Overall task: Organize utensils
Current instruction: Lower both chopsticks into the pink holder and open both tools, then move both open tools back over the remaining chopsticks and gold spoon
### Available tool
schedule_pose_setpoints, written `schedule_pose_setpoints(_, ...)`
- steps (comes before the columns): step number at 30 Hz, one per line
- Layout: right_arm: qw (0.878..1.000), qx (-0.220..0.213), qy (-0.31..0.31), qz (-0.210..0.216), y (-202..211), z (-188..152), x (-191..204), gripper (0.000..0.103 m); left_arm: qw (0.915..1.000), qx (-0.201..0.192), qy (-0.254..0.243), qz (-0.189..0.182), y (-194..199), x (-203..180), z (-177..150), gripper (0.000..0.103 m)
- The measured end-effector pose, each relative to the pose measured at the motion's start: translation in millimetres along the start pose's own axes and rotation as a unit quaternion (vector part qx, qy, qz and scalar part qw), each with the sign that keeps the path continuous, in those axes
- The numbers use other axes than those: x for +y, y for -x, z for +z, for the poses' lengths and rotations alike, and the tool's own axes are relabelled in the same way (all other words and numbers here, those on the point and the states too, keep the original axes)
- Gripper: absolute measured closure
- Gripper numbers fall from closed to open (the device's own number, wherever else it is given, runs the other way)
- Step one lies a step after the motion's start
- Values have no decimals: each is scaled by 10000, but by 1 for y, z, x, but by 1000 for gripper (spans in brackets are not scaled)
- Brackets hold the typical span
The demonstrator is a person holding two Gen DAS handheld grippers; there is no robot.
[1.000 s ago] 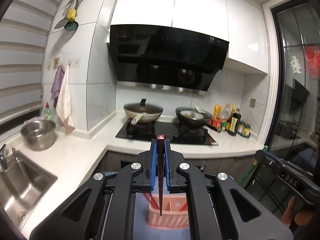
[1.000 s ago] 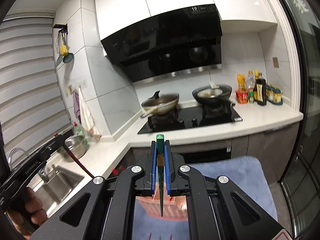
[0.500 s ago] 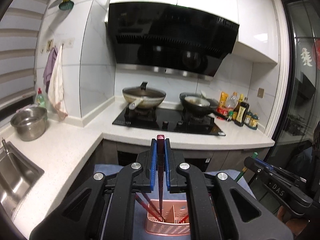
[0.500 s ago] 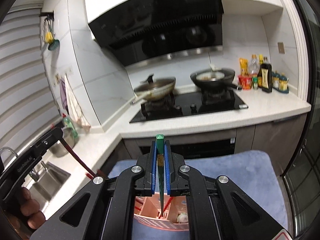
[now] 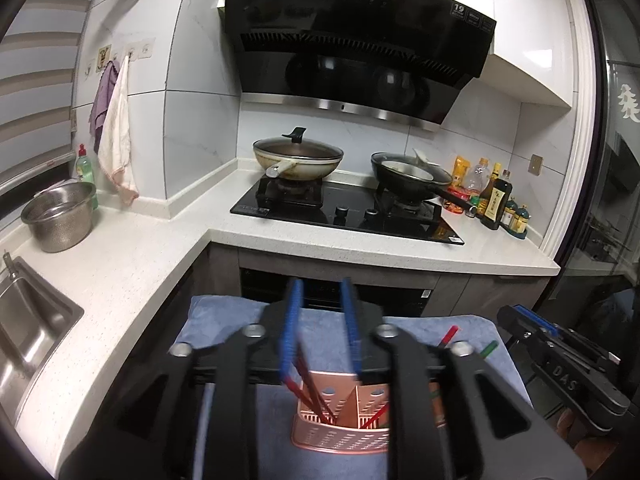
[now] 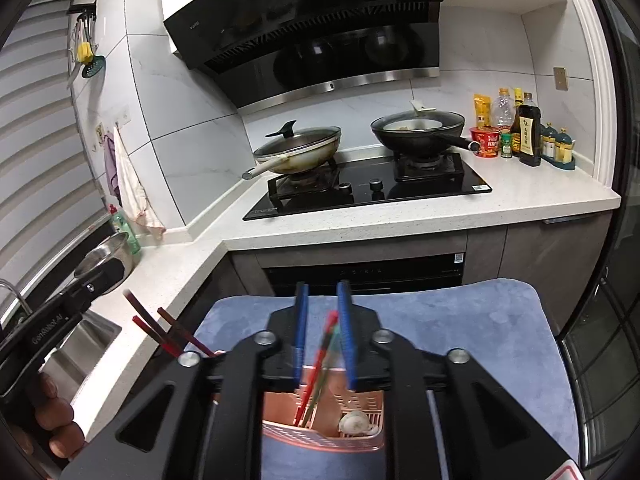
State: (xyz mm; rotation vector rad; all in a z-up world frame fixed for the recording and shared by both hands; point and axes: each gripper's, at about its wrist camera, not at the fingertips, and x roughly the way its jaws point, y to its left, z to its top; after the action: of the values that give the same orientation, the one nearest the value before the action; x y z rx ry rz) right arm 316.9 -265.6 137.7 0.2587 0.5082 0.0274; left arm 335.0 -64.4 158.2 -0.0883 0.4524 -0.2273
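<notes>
A pink slotted utensil holder [image 5: 340, 432] stands on a blue towel [image 5: 224, 316], just below both grippers. My left gripper [image 5: 321, 292] hangs over it, its jaws opening and its blue pads touching nothing. Dark red chopsticks [image 5: 316, 404] lean in the holder's left compartment. In the right wrist view my right gripper [image 6: 322, 288] is also opening. A red and a green chopstick [image 6: 320, 364], blurred, stand loose between its pads with their lower ends in the holder [image 6: 324, 436]. A white round thing [image 6: 354, 422] lies in the compartment beside them. The left gripper's body [image 6: 60, 308] shows at the left.
A white L-shaped counter [image 5: 132, 264] wraps behind the towel. It carries a sink [image 5: 28, 332], a steel colander [image 5: 60, 216], a black hob [image 5: 348, 212] with two woks, and bottles [image 5: 496, 200] at the far right. A hand [image 6: 52, 432] holds the left gripper's handle.
Both grippers sank toward the holder and their jaws parted. The dark red chopstick left the left pads and stands in the holder; the green one slid down from the right pads.
</notes>
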Motion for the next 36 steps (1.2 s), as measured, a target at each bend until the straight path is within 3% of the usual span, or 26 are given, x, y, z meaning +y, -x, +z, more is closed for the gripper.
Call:
schedule_pose_setpoints(8, 9997, -59, 223, 43, 27, -2, 10, 83, 9999, -31, -96, 92, 21, 0, -6, 71)
schedule_pose_setpoints(15, 9994, 112, 265, 178, 60, -33, 17, 81, 9997, 84, -205, 69, 54, 5, -29, 70)
schedule_pose_setpoints(26, 9970, 704, 329, -48, 116, -144, 18, 78, 9966, 721, -197, 358, 100, 31, -131, 70)
schedule_pose_setpoints(36, 9871, 1578, 94, -271, 129, -245, 6, 78, 9875, 1531, -59, 367, 121, 40, -221, 70)
